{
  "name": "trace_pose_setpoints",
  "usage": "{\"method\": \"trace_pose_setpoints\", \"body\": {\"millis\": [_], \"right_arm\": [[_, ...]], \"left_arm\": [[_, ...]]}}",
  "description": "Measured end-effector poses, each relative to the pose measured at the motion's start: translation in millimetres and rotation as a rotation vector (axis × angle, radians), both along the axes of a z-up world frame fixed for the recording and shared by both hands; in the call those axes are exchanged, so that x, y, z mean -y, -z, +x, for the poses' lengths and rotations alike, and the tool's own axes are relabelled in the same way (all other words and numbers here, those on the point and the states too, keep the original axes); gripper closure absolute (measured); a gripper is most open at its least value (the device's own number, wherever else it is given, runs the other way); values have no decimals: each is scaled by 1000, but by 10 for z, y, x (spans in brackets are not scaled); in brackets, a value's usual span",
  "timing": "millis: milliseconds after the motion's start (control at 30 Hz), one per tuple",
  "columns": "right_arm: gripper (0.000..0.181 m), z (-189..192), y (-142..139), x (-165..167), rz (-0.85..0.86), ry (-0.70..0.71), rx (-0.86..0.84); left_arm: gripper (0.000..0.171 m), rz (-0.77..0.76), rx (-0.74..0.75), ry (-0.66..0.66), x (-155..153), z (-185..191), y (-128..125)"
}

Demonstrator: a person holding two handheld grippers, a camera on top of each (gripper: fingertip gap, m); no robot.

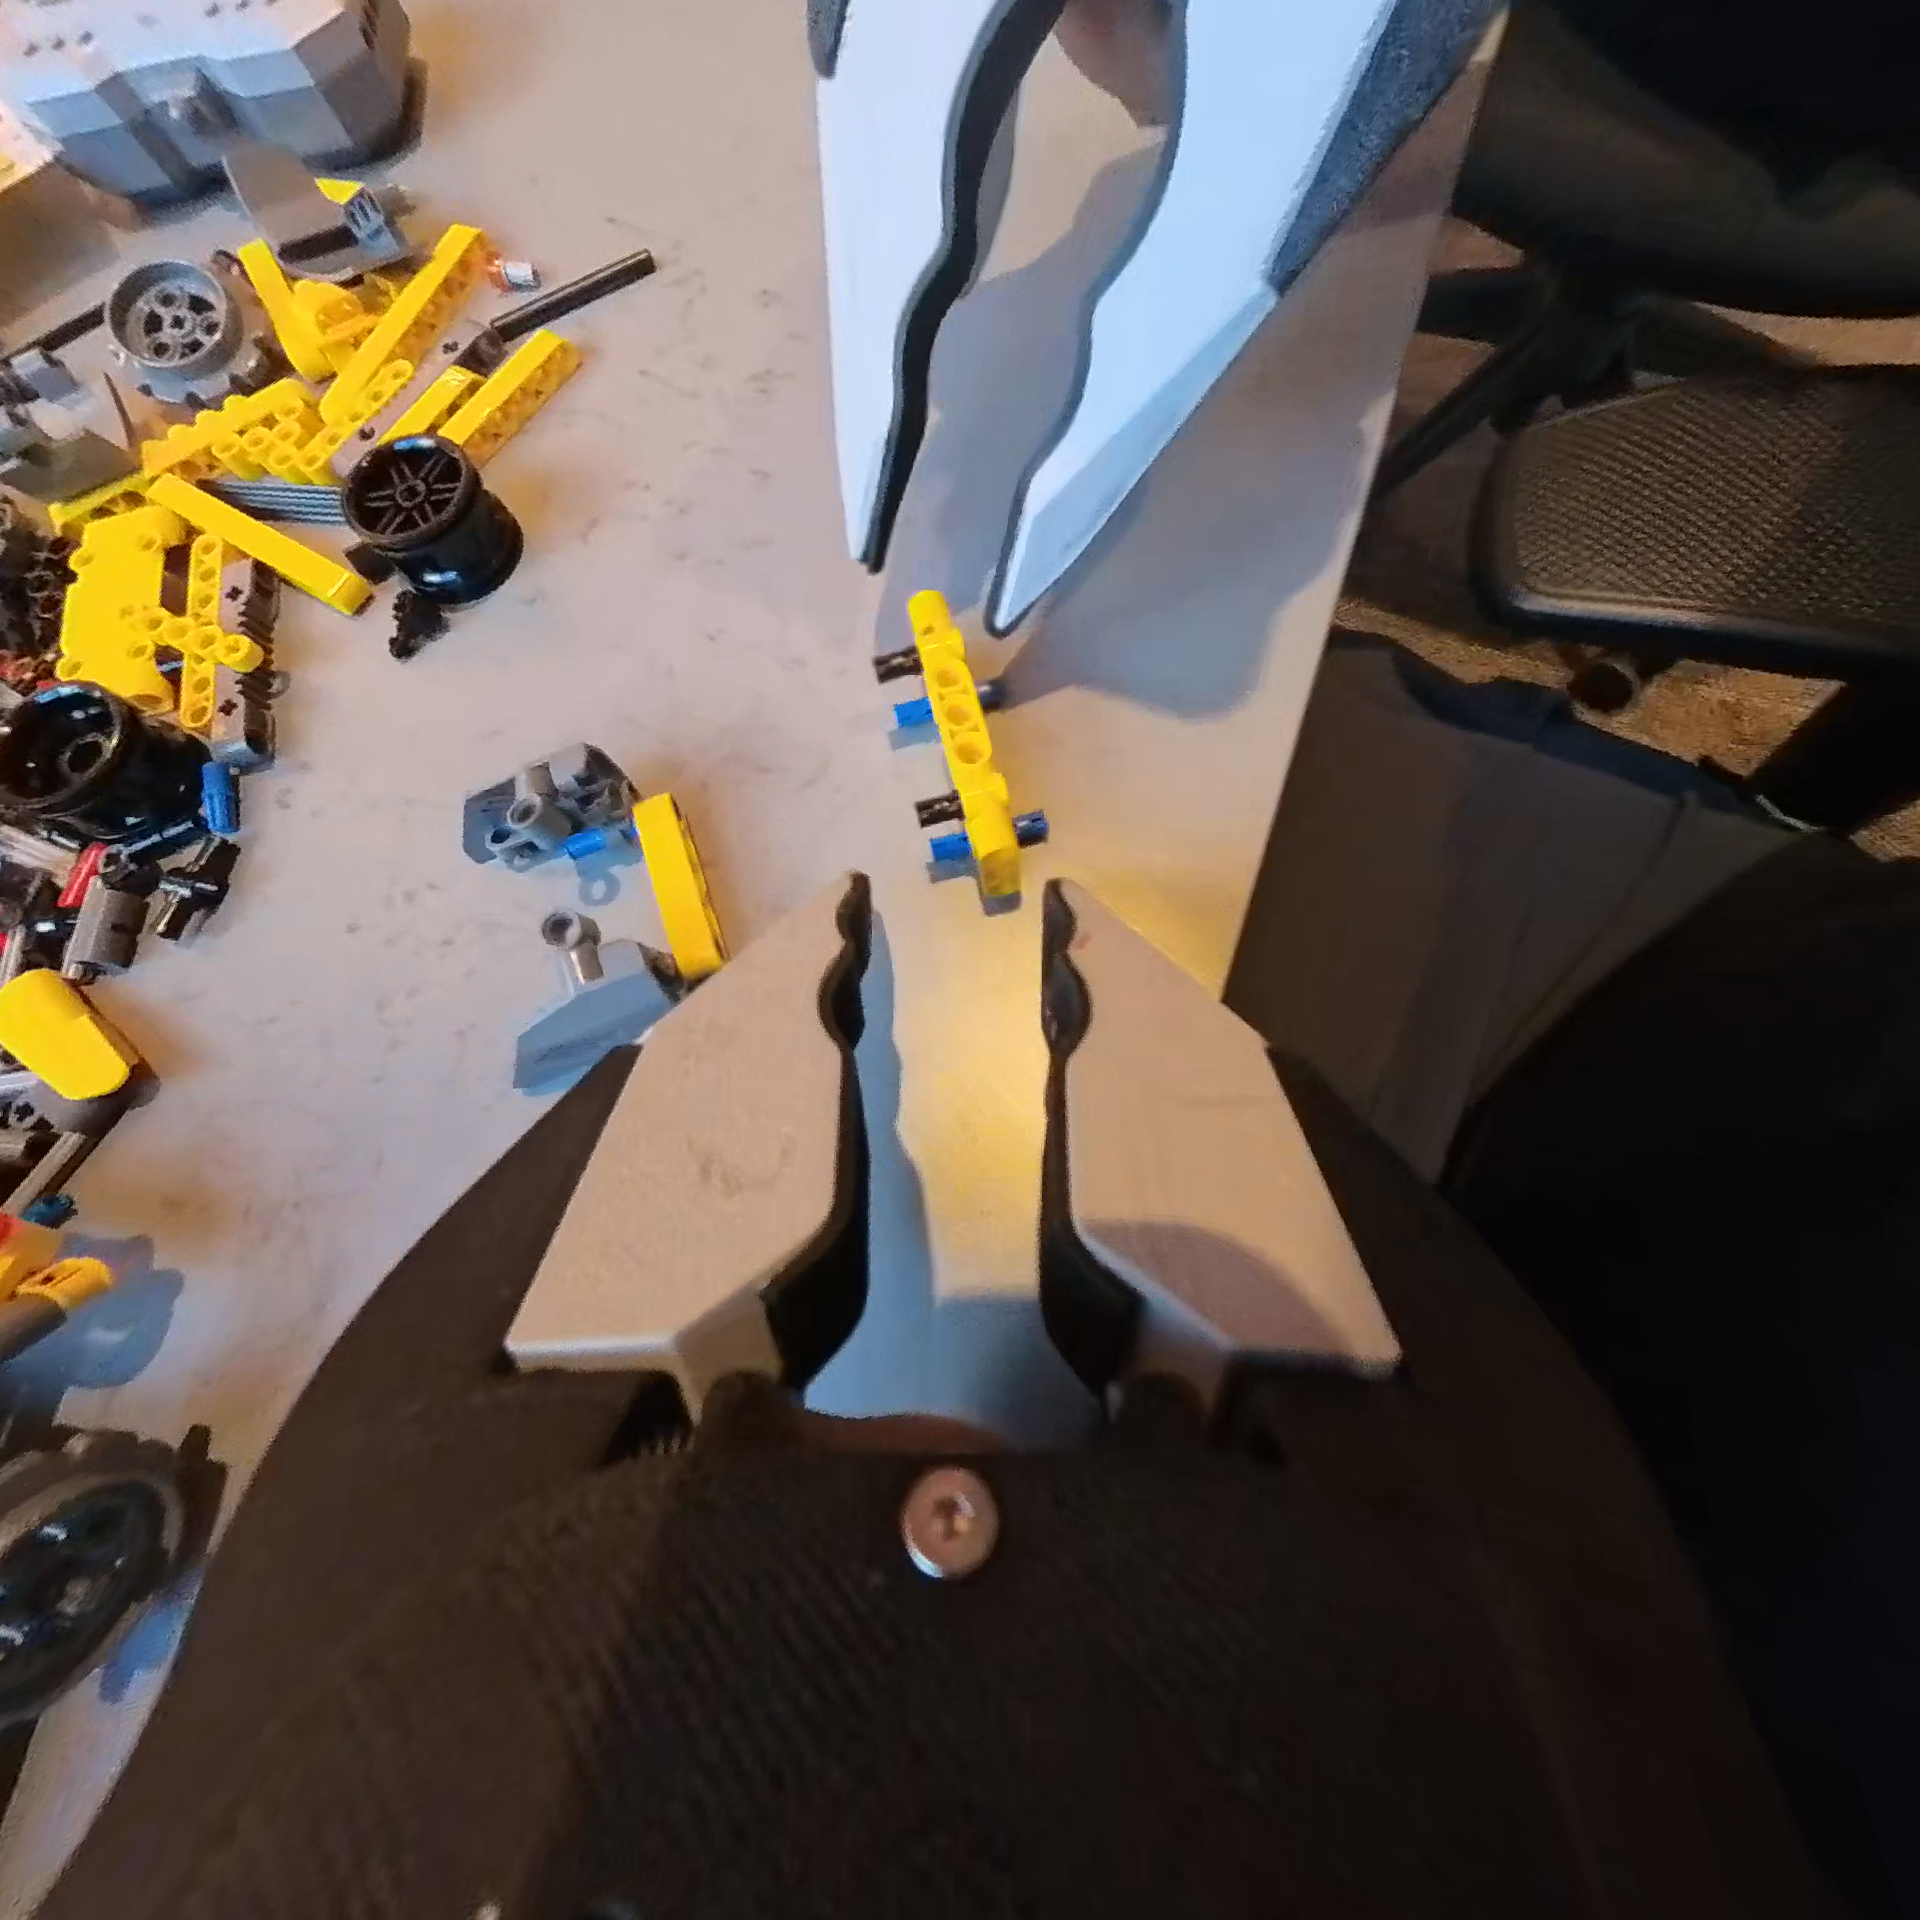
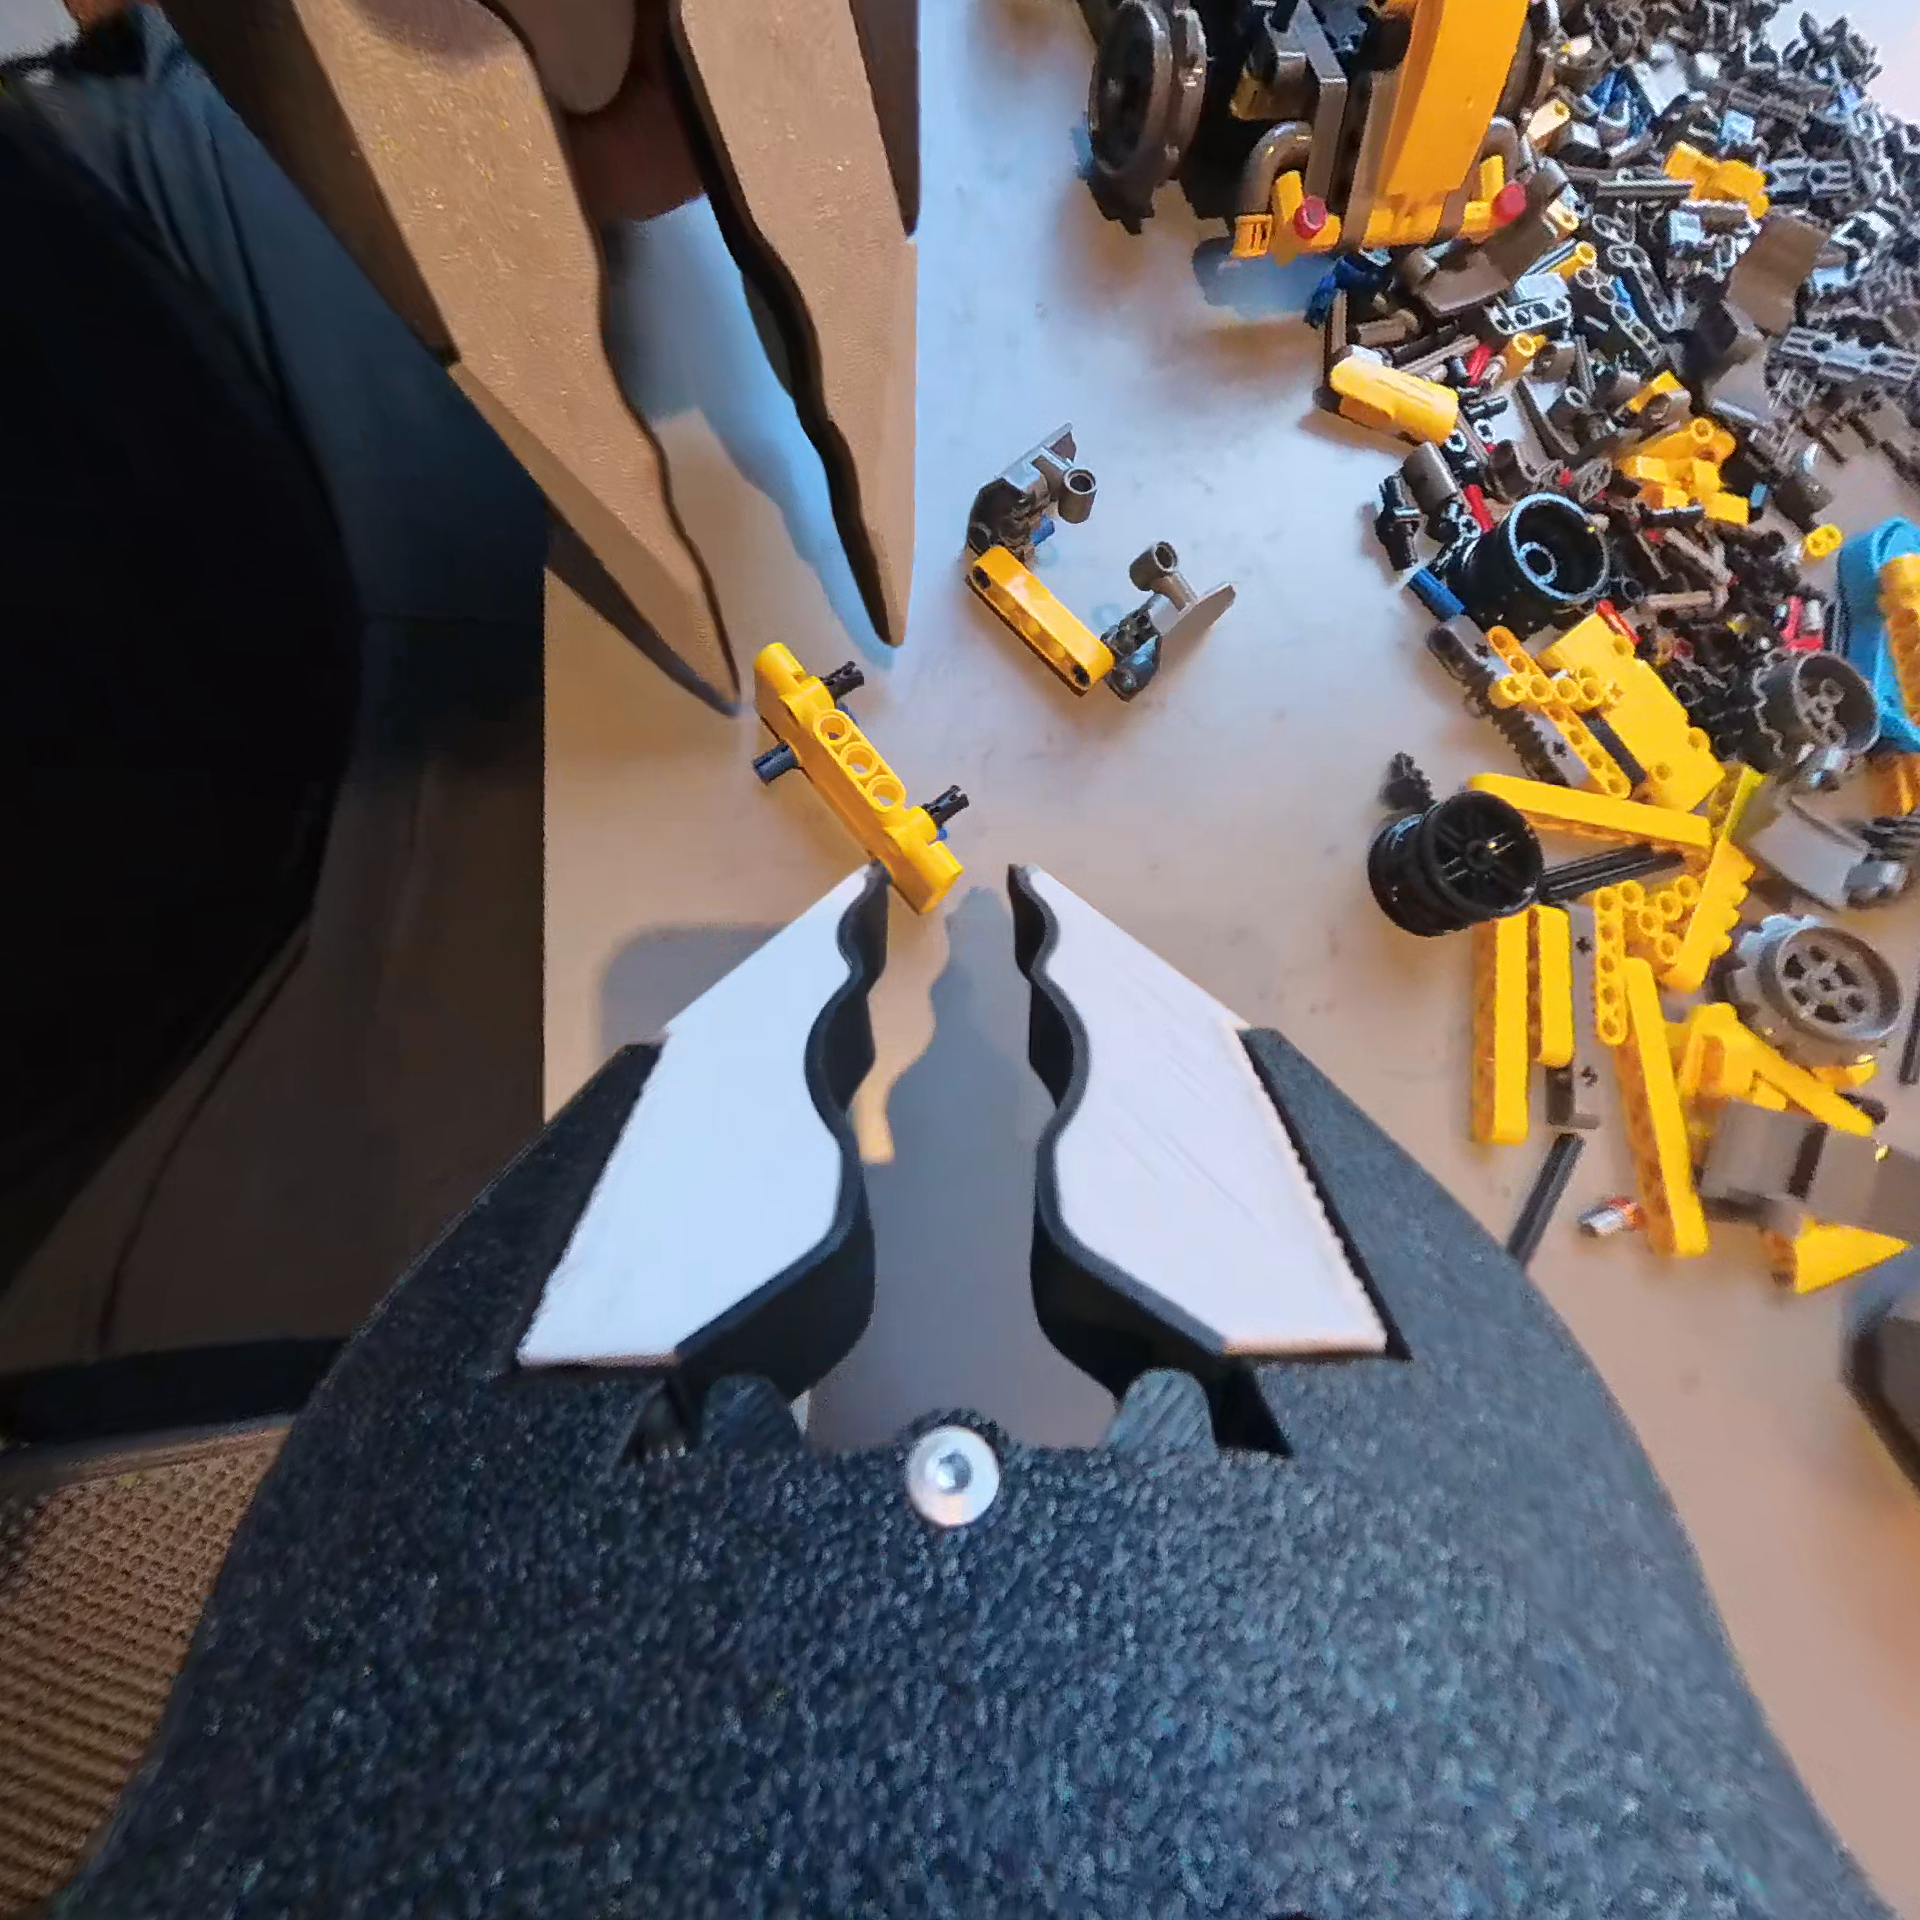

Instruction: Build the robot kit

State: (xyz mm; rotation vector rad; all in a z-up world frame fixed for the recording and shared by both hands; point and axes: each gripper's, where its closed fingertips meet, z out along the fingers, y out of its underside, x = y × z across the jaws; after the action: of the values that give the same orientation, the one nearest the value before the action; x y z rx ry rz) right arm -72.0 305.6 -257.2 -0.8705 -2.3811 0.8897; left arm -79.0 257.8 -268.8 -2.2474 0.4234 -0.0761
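A short yellow holed beam (image 1: 968, 743) with black and blue pins through it lies on the pale table near its edge, also in the right wrist view (image 2: 854, 774). My left gripper (image 1: 954, 894) is open and empty, its tips just short of one end of the beam. My right gripper (image 2: 943, 883) is open and empty at the beam's other end, its left fingertip (image 2: 862, 904) close to or touching it. Each gripper shows opposite in the other's view: the right one (image 1: 935, 592), the left one (image 2: 810, 665).
A small yellow and grey assembly (image 1: 603, 862) lies left of the beam, also in the right wrist view (image 2: 1081, 582). A pile of yellow beams, black wheels (image 1: 431, 514) and small parts (image 2: 1621, 727) covers the table beyond. The table edge (image 1: 1309, 790) and an office chair (image 1: 1704, 520) lie beside the beam. About 6 cm separates my left fingertips from my right.
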Motion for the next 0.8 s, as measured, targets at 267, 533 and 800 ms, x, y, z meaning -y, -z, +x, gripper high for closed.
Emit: {"method": "trace_pose_setpoints", "body": {"millis": [267, 533, 800], "right_arm": [[160, 39, -104, 144, 166, -89, -44], [163, -9, 28, 240, 186, -95, -5], [173, -52, 49, 233, 151, -1, 35]], "left_arm": [[157, -3, 27, -25, -66, -31, -9], [161, -19, 23, 1, -69, -2, 16], [161, -2, -27, -70, -88, -213, 12]]}}
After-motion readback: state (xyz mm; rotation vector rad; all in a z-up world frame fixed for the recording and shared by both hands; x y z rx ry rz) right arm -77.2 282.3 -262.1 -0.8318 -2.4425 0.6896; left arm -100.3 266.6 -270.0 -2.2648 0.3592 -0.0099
